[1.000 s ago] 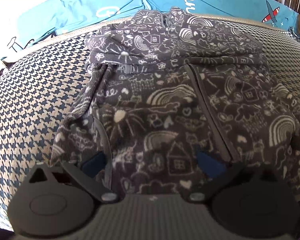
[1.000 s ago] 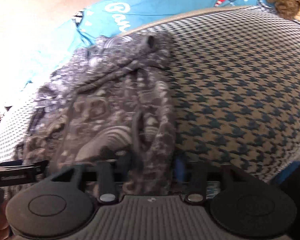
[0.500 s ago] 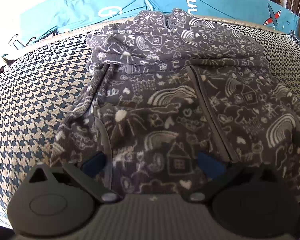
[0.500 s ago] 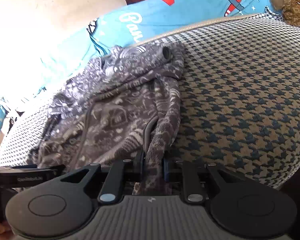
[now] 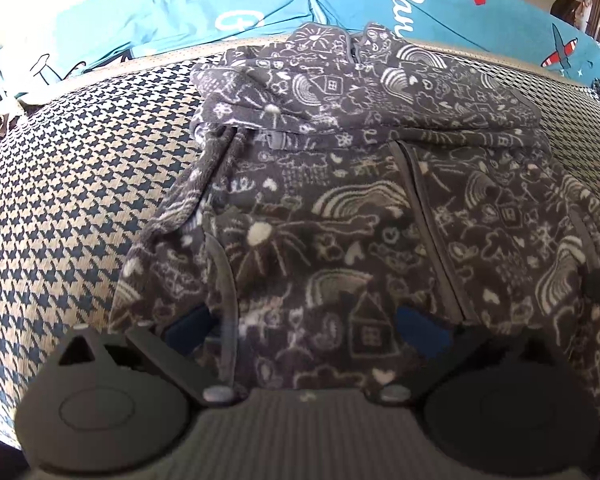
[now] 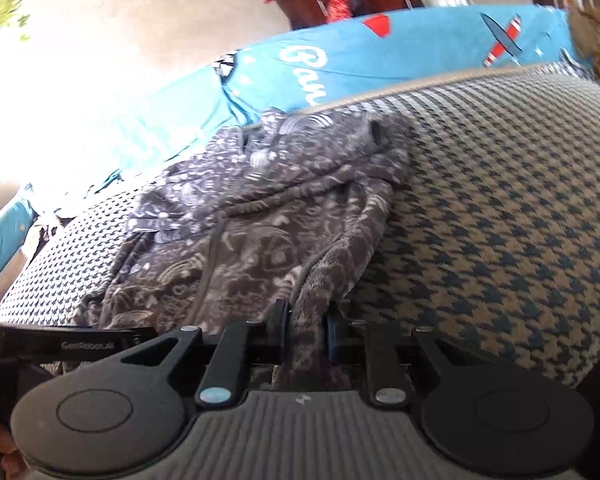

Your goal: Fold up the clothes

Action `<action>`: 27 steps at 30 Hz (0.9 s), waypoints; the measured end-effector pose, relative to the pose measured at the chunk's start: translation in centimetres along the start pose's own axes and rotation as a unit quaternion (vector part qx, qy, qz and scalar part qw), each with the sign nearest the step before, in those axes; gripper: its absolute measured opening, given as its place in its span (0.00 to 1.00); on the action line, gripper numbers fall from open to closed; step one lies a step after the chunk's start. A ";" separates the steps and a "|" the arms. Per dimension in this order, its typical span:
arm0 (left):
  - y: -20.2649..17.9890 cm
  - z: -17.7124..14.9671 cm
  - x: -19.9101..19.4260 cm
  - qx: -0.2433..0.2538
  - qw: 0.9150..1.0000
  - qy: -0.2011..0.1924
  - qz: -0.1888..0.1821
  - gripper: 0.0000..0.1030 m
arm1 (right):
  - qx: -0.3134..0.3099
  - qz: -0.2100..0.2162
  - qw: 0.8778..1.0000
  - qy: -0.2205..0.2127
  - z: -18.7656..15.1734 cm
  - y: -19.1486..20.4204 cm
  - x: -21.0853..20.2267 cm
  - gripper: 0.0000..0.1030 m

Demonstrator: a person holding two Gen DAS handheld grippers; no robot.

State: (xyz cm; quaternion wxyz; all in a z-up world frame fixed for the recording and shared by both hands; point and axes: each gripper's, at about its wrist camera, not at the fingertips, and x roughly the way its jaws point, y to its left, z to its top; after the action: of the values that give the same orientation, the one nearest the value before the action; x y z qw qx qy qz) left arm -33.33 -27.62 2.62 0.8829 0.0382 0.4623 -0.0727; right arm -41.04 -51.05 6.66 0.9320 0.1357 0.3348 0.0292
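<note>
While your right gripper (image 6: pixel 305 330) pinches the edge of the grey doodle fleece jacket (image 5: pixel 340 216) on the checked cushion (image 5: pixel 80 184) and your left gripper (image 5: pixel 304 328) hangs wide open, a quick tug could slip it free and spoil the fold.

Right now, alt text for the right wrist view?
The right gripper is shut on the edge of a grey doodle-print fleece hoodie lying on a houndstooth-covered surface. Blue printed bedding runs along the far edge.
</note>
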 end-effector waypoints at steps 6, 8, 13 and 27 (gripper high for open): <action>0.5 0.3 -0.4 -0.017 1.000 -0.009 0.007 1.00 | -0.031 0.041 0.999 -0.005 0.2 2.3 0.0 0.17; 0.8 0.4 -0.5 -0.027 1.000 -0.012 0.011 1.00 | -0.040 0.051 0.998 -0.005 0.2 3.0 0.2 0.15; 1.3 0.5 -0.3 -0.041 0.999 -0.005 0.012 1.00 | -0.066 0.033 0.997 0.020 -0.4 4.4 1.7 0.17; 1.4 1.0 -0.3 -0.047 0.999 -0.002 -0.003 1.00 | 0.032 0.031 0.999 -0.011 4.0 -0.1 0.4 0.57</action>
State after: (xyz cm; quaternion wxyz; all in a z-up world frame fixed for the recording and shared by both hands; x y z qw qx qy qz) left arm -32.43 -26.39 3.47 0.8843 -0.0050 0.4639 -0.0539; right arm -38.15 -51.99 9.37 0.9293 0.1764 0.3213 0.0462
